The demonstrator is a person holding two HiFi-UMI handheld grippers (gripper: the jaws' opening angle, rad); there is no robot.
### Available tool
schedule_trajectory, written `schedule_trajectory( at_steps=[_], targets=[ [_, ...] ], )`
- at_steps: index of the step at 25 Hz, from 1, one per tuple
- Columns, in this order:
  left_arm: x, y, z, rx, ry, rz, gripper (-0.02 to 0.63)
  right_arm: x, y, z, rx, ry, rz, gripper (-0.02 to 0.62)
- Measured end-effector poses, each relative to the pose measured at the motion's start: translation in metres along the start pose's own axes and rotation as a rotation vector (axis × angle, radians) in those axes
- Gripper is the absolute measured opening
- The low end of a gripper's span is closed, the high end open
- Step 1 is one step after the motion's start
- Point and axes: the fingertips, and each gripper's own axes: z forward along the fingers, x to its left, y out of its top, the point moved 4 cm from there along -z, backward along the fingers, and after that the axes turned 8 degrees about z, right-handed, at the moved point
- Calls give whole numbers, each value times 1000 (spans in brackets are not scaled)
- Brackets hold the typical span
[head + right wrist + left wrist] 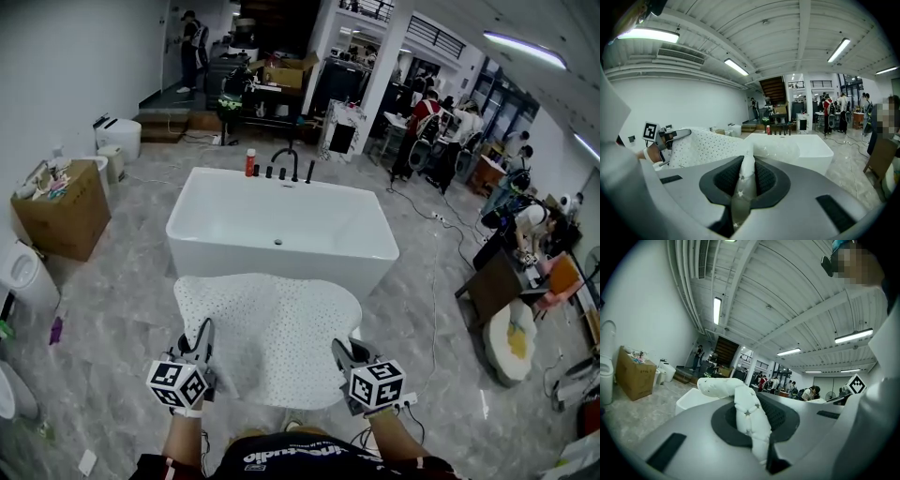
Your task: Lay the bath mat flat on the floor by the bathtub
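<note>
The bath mat, white and dotted with small holes, hangs spread between your two grippers directly in front of the bathtub, its far edge close to the tub's near wall and its near edge lifted off the floor. Whether the far part already rests on the floor cannot be told from here. Your left gripper has its jaws pressed together on the near left corner, where the edge is rolled into a thick bunch, and your right gripper is nearly closed on a thin pinched fold at the near right corner. The main risk, as I judge it, is letting go while the near edge is raised: the rolled corner on the left would probably land curled or folded under rather than flat. If you lower one side ahead of the other, the mat could end up skewed to the tub. Pushing it too far away from you might ride the far edge up against the tub wall and leave a wrinkle. The floor looks smooth and glossy, so dragging may slide the whole mat. A cable lies on the floor to the right, well apart.
</note>
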Motion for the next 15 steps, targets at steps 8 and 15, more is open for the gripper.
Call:
schedule_trajectory(
  at_steps=[8,15],
  targets=[
    [-4,-7,3,13,22,-26,32,-10,0,5,3,23,3,58],
    [-28,-9,35,38,17,-15,32,-48,8,11,5,33,21,58]
  ],
)
